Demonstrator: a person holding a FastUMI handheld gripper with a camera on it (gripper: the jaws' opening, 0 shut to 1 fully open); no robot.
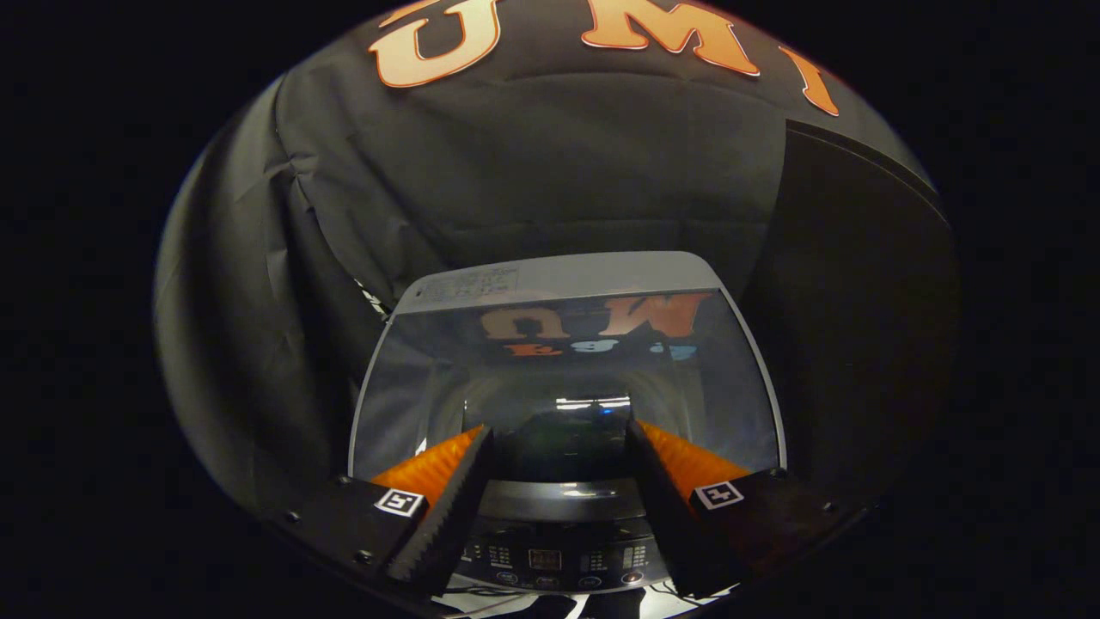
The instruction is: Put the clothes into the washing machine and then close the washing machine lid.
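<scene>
1. Fingers (447,507) of the gripper (559,507) stand spread apart with nothing between them but air, above the control panel (550,559) of the washing machine (559,279).
2. Just ahead of them lies the glass lid (567,378), down flat over the tub (reflections make the inside hard to read).
3. By my judgement the task is at or near its end: the lid looks closed, though I cannot tell whether the clothes are in the tub.
4. The lid's long axis runs away from the fingers toward the booth wall, its hinge edge at the far grey strip.
</scene>
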